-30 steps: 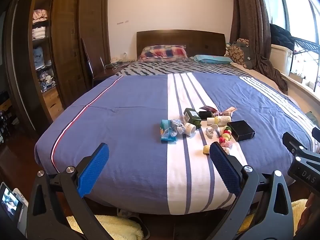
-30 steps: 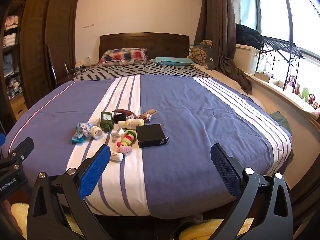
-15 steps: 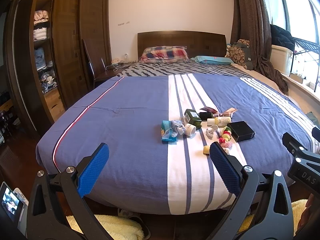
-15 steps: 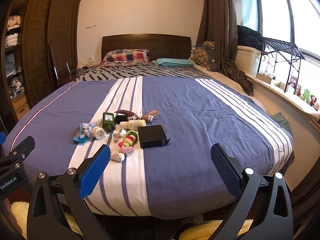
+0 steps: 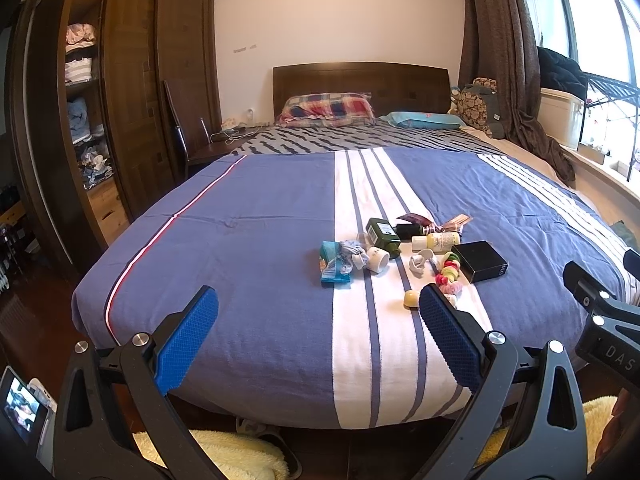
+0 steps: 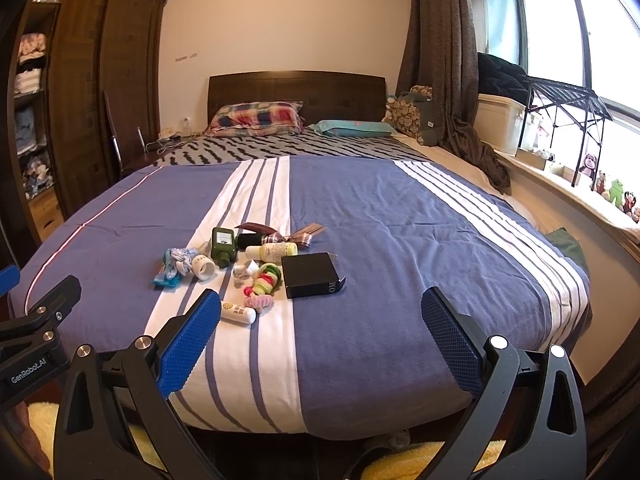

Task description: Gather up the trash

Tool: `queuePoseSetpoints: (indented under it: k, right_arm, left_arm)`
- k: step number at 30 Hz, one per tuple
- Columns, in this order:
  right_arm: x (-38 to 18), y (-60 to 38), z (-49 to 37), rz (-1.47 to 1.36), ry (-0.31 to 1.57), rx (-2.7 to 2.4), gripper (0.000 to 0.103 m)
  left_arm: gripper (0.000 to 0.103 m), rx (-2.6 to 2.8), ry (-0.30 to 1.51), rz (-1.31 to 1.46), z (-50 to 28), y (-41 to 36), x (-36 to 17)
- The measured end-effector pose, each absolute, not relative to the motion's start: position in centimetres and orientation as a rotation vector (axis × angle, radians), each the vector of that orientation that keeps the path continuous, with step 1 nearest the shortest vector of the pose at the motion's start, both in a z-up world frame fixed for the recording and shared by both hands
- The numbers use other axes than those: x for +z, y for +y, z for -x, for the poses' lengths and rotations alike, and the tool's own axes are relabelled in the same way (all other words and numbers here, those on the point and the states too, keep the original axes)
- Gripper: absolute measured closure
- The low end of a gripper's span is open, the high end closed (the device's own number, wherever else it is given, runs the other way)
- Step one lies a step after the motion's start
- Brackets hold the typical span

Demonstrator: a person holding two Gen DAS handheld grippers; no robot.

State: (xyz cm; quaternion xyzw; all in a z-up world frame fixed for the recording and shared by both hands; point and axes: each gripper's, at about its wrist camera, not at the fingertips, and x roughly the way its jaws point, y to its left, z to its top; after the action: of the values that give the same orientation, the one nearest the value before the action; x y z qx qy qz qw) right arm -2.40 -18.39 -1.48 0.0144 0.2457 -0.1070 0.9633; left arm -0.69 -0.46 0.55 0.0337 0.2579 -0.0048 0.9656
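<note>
While both tools gape — trash pile (image 6: 256, 264) ahead on bed (image 6: 400, 240), apart.

A wide bed (image 5: 248, 240) fills the room, under a blue cover with white stripes. A dark wooden headboard (image 6: 296, 90) stands against the pale wall (image 5: 340, 20), with 2 pillows in front: a plaid pillow (image 5: 326, 109) and a teal pillow (image 6: 352, 128). A tall brown wardrobe (image 5: 132, 80) with open shelves is on the left. Brown curtains (image 6: 444, 60) hang beside the bright window (image 6: 560, 32) on the right. A yellow fluffy rug (image 5: 224, 450) lies on the floor.
</note>
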Motion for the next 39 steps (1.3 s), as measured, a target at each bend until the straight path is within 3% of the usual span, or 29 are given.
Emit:
queuePoseSetpoints:
  k: [39]
  right_arm:
    - [-0.79,-17.94,2.73,-0.015,0.482,-0.203,0.003]
  left_arm:
    - [0.008,0.001,0.501,-0.07,0.87,-0.15,1.23]
